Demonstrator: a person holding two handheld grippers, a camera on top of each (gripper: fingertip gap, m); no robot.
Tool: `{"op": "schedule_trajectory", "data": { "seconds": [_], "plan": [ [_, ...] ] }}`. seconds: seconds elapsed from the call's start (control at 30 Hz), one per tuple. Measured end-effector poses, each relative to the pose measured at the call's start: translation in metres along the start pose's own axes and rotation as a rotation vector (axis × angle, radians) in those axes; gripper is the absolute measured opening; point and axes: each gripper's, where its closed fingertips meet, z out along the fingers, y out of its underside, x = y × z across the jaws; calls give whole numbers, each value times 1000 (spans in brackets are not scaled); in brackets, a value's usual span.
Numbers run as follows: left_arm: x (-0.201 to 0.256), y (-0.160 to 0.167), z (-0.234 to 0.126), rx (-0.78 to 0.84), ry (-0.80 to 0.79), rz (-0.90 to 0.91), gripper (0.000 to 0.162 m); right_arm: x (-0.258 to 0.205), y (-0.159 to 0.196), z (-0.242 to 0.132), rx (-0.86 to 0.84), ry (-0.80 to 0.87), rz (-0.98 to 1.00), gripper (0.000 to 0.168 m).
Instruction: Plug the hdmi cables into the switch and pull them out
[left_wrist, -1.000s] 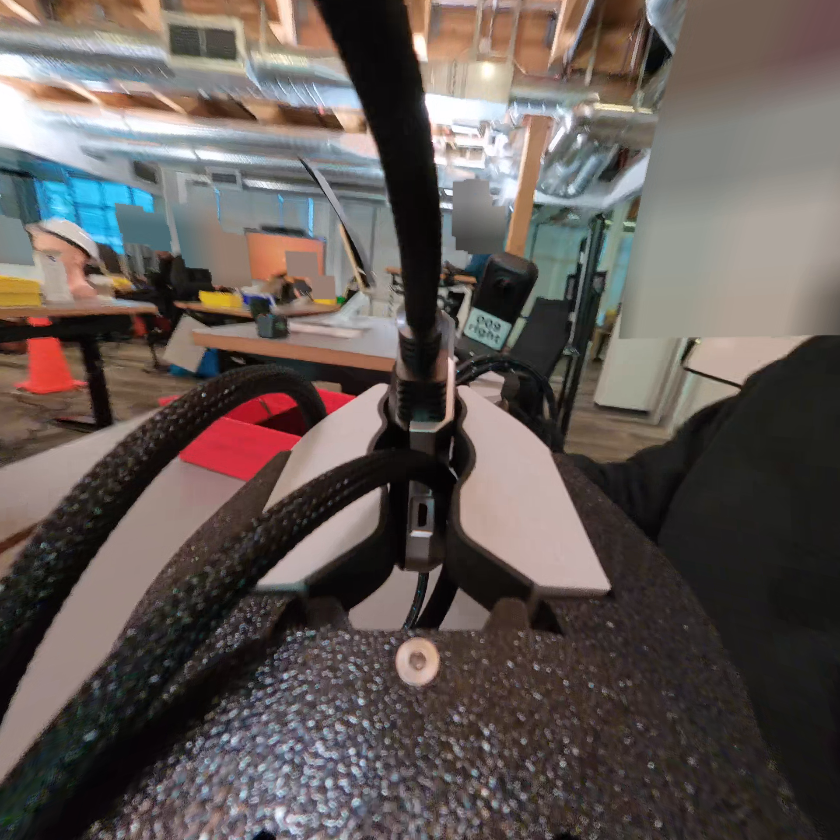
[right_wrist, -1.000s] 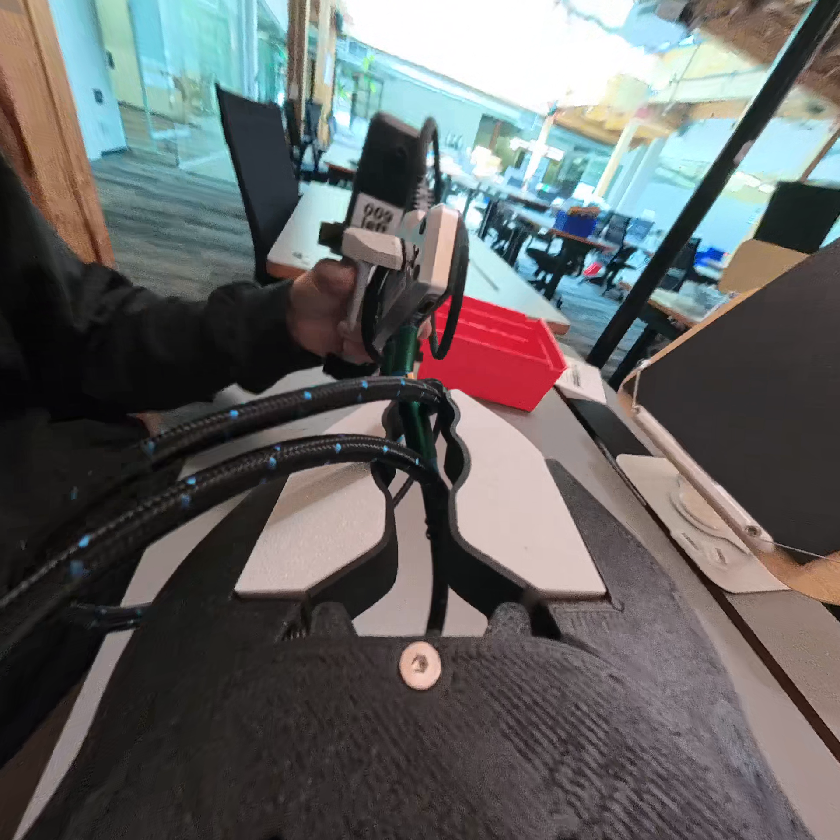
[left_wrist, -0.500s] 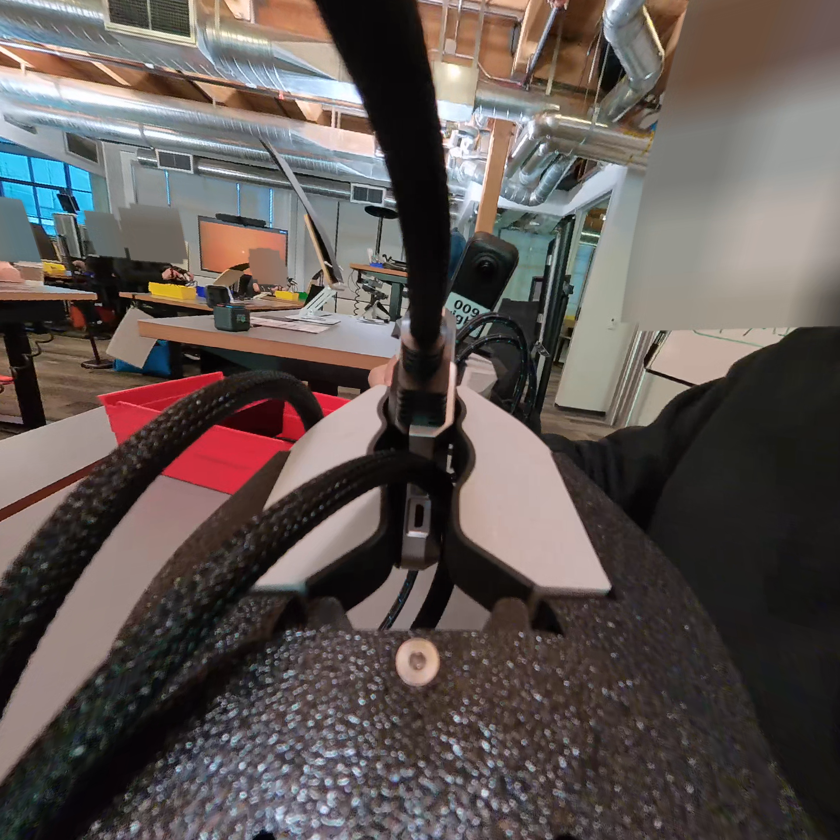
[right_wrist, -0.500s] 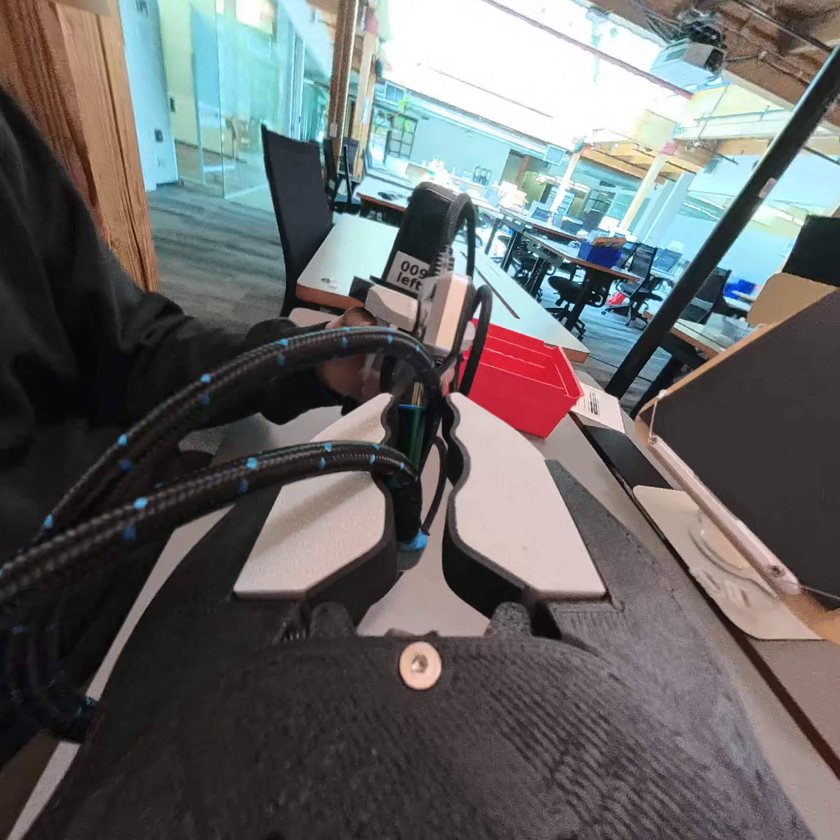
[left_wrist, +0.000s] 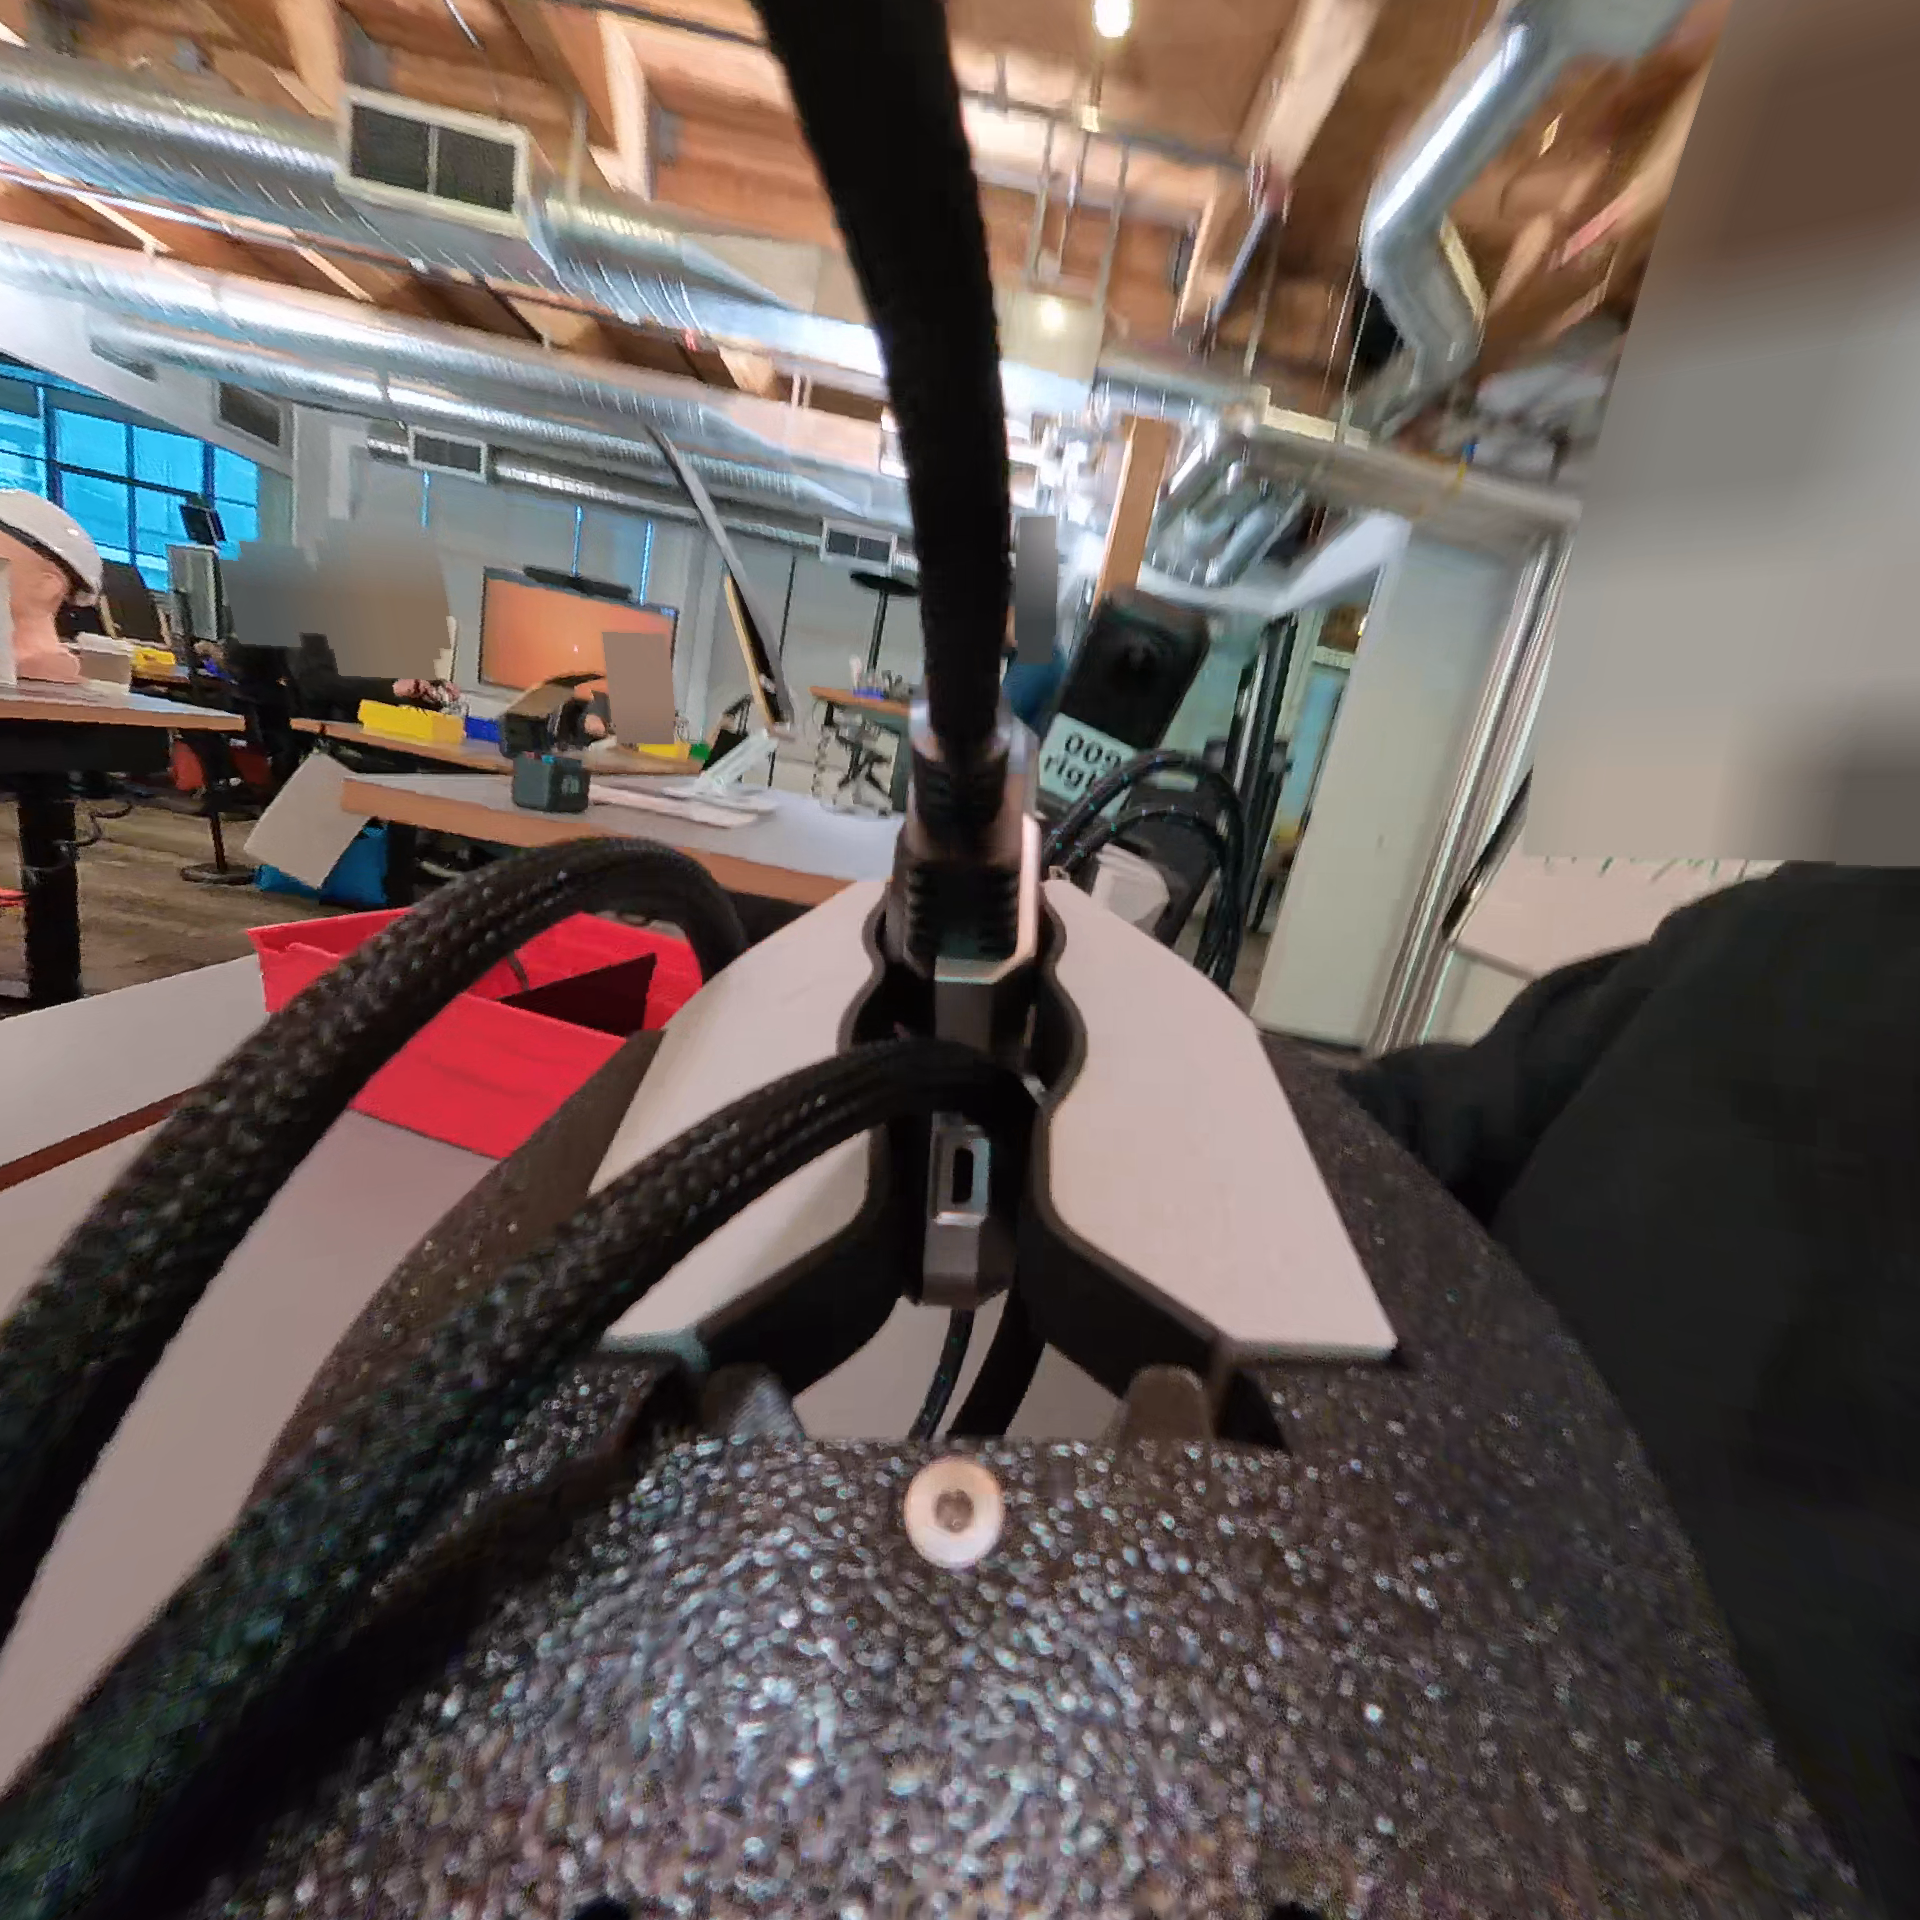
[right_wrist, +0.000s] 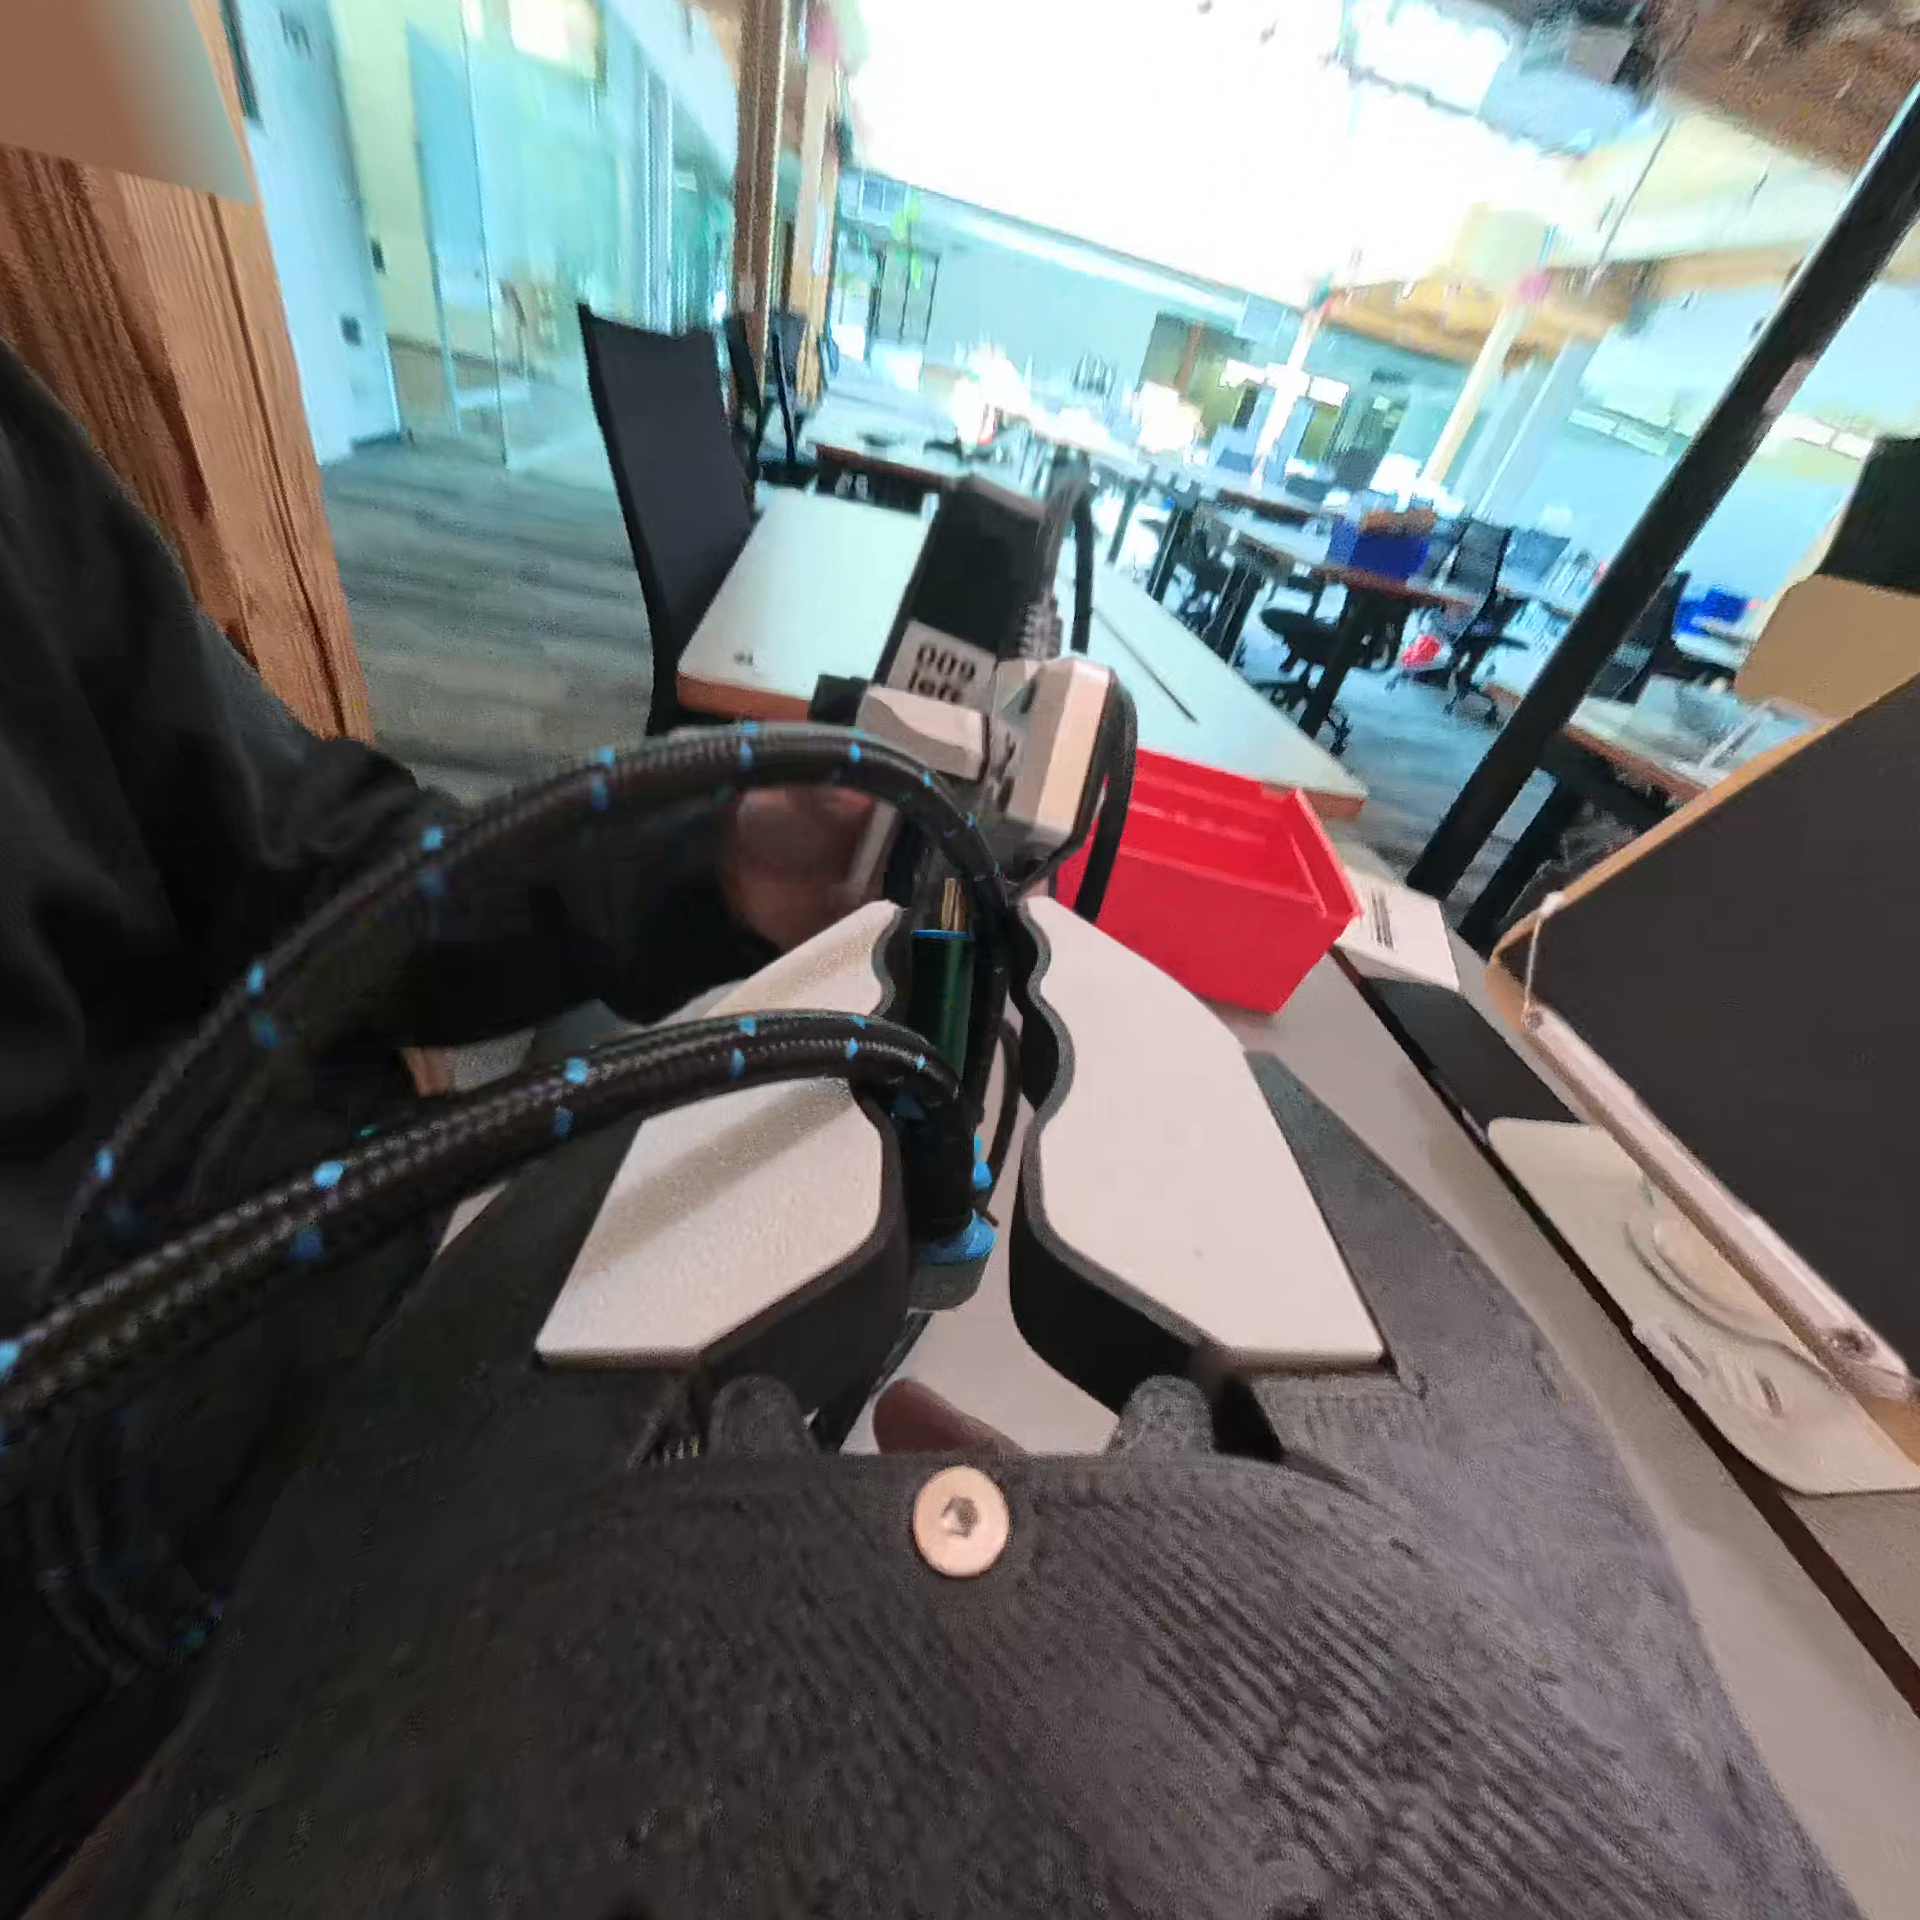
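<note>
My left tongs (left_wrist: 961, 997) are clamped on the grey HDMI switch (left_wrist: 961, 1174), held up off the counter (left_wrist: 156, 1122). My right tongs (right_wrist: 961, 997) pinch the green HDMI plug (right_wrist: 943, 997); its looping braided cable (right_wrist: 520, 894) could drag it crooked.

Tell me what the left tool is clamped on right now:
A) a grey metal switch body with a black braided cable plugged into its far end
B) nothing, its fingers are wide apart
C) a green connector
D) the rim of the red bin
A. In the left wrist view the left tool is shut on the grey switch, and a black braided cable runs up from its far end; the red bin sits apart on the table.
</note>
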Motion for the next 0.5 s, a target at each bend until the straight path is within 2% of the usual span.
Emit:
{"op": "schedule_trajectory", "data": {
  "seconds": [0.07,0.23,0.4,0.5],
  "plan": [
    [3,-8,-5,51,21,-33,22,1,-10,-4,44,9,15,18],
    [12,-8,-8,17,37,9,22,-1,-5,0,-2,2,14,20],
    [17,-12,-11,21,12,16,22,-11,-5,-4,-9,-76,15,22],
    [16,-28,-18,107,-11,-4,22,-22,2,-9,-60,-147,-1,16]
  ]
}}
